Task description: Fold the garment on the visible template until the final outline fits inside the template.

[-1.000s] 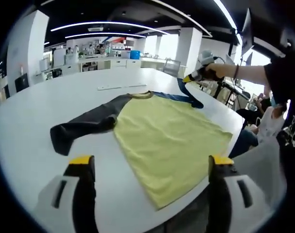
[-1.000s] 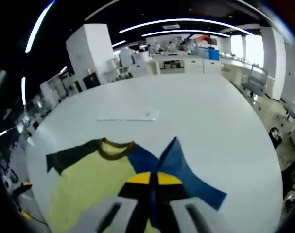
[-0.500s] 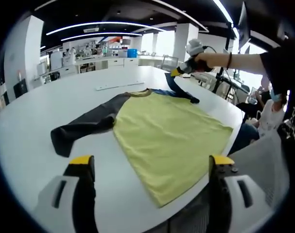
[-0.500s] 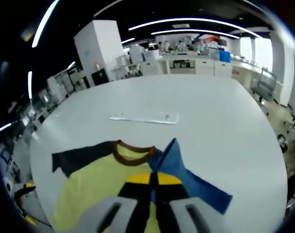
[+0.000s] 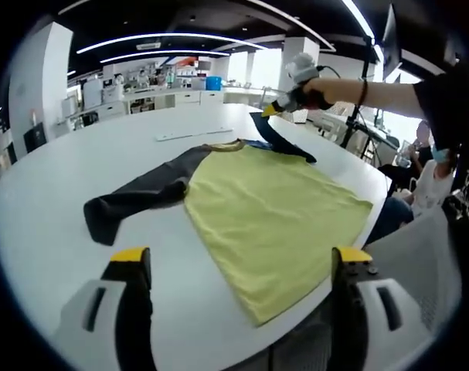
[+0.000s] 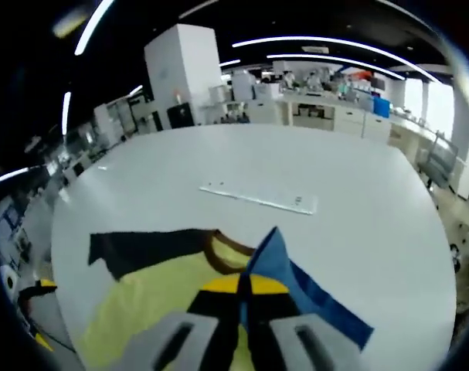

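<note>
A long-sleeved shirt with a yellow-green body, a brown collar, one dark grey sleeve and one blue sleeve (image 5: 273, 212) lies spread on a large white oval table (image 5: 56, 162), its hem near the table edge closest to the left gripper view. In that view the left gripper (image 5: 238, 267) hovers over the near table edge with its yellow-tipped black jaws wide apart and nothing between them. The dark grey sleeve (image 5: 137, 197) stretches out flat to the side of the yellow-green body. The right gripper (image 5: 271, 110), held in a person's hand (image 5: 315, 94), is raised above the far side of the shirt with the blue sleeve (image 5: 279, 139) hanging from it. In the right gripper view the right gripper's jaws stand pressed together on a peak of blue sleeve fabric (image 6: 269, 259), lifted off the table. Beyond the collar (image 6: 219, 251), well apart from the shirt, a thin white flat strip (image 6: 259, 199) lies on the table
</note>
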